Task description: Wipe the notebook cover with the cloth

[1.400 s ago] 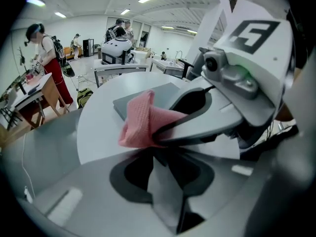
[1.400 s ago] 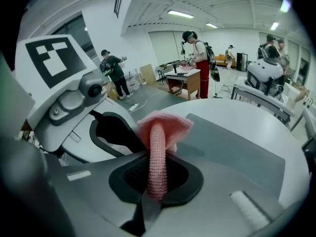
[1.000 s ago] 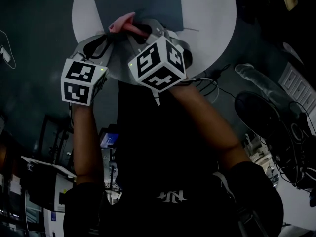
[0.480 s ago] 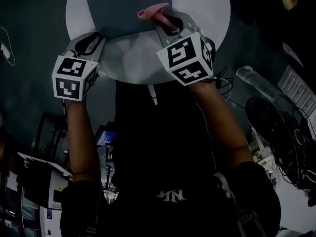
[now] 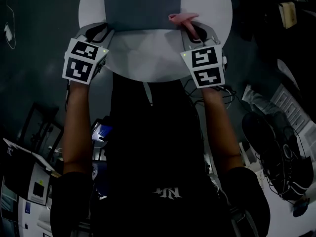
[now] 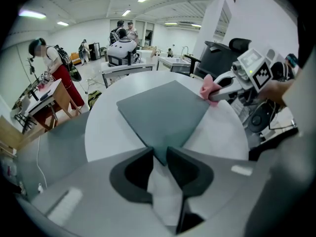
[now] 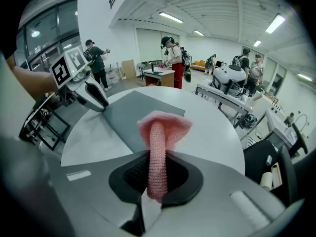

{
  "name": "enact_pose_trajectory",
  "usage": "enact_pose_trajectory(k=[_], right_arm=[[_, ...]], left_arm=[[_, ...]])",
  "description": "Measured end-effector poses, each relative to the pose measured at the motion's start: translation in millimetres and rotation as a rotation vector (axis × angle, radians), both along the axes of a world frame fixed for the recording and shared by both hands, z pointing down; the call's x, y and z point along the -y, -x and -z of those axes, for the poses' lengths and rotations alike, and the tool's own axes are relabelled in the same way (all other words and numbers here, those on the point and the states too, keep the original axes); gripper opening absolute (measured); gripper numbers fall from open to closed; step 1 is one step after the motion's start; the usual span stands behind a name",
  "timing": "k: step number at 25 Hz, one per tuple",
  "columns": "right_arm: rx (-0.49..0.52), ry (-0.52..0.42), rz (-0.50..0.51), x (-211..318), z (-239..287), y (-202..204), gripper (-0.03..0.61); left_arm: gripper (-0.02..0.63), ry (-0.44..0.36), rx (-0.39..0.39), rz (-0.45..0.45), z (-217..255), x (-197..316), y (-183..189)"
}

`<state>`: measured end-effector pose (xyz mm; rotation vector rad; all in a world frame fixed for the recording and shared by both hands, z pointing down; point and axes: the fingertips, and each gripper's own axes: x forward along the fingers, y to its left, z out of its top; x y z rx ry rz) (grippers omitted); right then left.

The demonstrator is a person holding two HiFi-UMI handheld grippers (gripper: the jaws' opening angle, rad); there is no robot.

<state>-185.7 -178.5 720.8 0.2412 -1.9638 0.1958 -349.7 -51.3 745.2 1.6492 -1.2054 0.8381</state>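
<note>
A grey notebook [image 5: 142,6] lies flat on the round white table [image 5: 148,58]. My left gripper [image 5: 101,33] is at its near-left corner. In the left gripper view that corner [image 6: 159,149] pokes between the jaws, which are closing with a narrow gap left. My right gripper [image 5: 191,29] sits at the notebook's near-right corner, shut on a pink knitted cloth [image 5: 181,18]. In the right gripper view the cloth [image 7: 163,127] stands rolled between the jaws and fans out over the notebook's edge [image 7: 126,115].
Several people stand at desks beyond the table [image 6: 54,68]. A black office chair [image 6: 232,48] is close to the table's far side. Cables and dark gear [image 5: 276,147] lie on the floor to my right.
The right gripper has carried the cloth to the right along the notebook's near edge to its right corner. The left gripper has come up to the near-left corner.
</note>
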Motion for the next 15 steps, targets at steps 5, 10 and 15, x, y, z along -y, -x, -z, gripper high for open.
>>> enact_pose_trajectory(k=[5,10,15], right_arm=[[0.034,-0.001,0.022,-5.7,15.5,-15.1,0.026],[0.289,-0.003,0.100,-29.0,85.9,34.2,0.029],[0.509,0.066,0.148,-63.1,181.5,78.5,0.029]], left_arm=[[0.083,-0.019,-0.018,0.052,-10.5,1.9,-8.7],[0.098,-0.033,-0.022,0.037,19.0,-9.7,-4.5],[0.072,-0.262,-0.035,0.075,125.2,-1.3,6.3]])
